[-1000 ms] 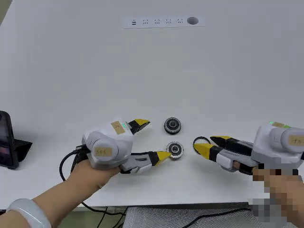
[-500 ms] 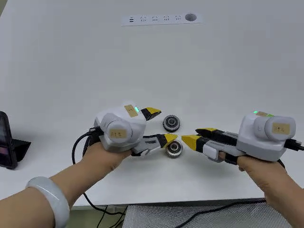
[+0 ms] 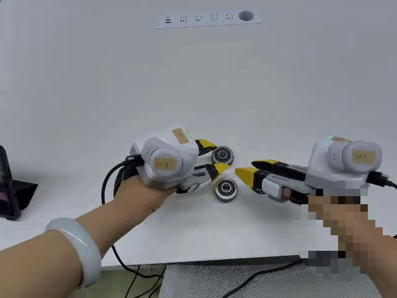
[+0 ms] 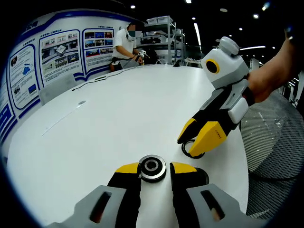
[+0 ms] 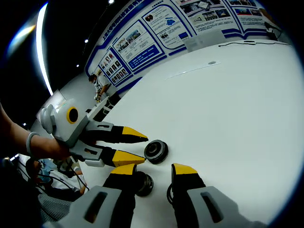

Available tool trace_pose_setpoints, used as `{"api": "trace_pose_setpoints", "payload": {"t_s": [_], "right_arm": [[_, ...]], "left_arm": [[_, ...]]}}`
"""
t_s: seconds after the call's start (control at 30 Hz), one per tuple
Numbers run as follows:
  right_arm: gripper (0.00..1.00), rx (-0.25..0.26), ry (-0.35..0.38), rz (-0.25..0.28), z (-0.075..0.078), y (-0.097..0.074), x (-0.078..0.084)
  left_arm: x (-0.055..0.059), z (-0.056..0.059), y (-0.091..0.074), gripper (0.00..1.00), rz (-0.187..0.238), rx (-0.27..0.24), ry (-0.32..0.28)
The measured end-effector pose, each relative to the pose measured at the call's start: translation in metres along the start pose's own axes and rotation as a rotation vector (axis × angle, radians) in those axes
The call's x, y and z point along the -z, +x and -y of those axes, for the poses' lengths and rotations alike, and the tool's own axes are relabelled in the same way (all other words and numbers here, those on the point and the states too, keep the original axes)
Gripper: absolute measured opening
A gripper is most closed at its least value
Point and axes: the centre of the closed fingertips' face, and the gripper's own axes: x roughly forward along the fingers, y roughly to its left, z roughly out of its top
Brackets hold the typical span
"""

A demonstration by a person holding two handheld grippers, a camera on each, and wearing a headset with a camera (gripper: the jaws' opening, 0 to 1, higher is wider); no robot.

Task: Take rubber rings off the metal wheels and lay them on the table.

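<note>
Two metal wheels lie on the white table (image 3: 186,87). My left gripper (image 3: 214,158) has its jaws against both sides of the farther wheel (image 3: 223,154), which sits between its yellow tips (image 4: 152,167). The nearer wheel (image 3: 226,189) lies flat just below it, and my right gripper (image 3: 249,170) points at it from the right, open. In the right gripper view that wheel (image 5: 142,183) sits partly behind one jaw. A loose black rubber ring (image 4: 190,149) lies under the right gripper (image 4: 199,135) tips, and the ring (image 5: 169,194) shows by the inner side of one jaw.
A white power strip (image 3: 206,18) lies at the table's far edge. A dark phone on a stand (image 3: 7,186) sits at the left edge. A black cable (image 3: 110,186) trails from the left gripper over the near edge. A person (image 4: 127,40) stands far off.
My left gripper has moved right and narrowed its jaws around the farther wheel. My right gripper has moved left, up to the nearer wheel.
</note>
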Motion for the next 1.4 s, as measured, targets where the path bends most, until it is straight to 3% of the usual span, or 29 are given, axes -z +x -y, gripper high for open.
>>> {"api": "trace_pose_setpoints", "payload": {"t_s": [0.5, 0.73, 1.03, 1.4], "right_arm": [[0.29, -0.002, 0.017, 0.004, 0.000, 0.003, -0.001], [0.29, -0.012, 0.057, 0.011, -0.002, 0.007, -0.002], [0.26, -0.020, 0.212, 0.015, 0.004, 0.017, -0.002], [0.23, -0.030, 0.318, 0.018, 0.008, 0.029, -0.008]], "left_arm": [[0.006, -0.004, 0.009, 0.18, -0.055, 0.006, 0.016], [0.006, -0.007, 0.010, 0.15, -0.057, 0.005, 0.006], [0.006, -0.008, 0.010, 0.13, -0.057, 0.009, 0.005], [0.006, -0.008, 0.009, 0.13, -0.054, 0.006, 0.007]]}}
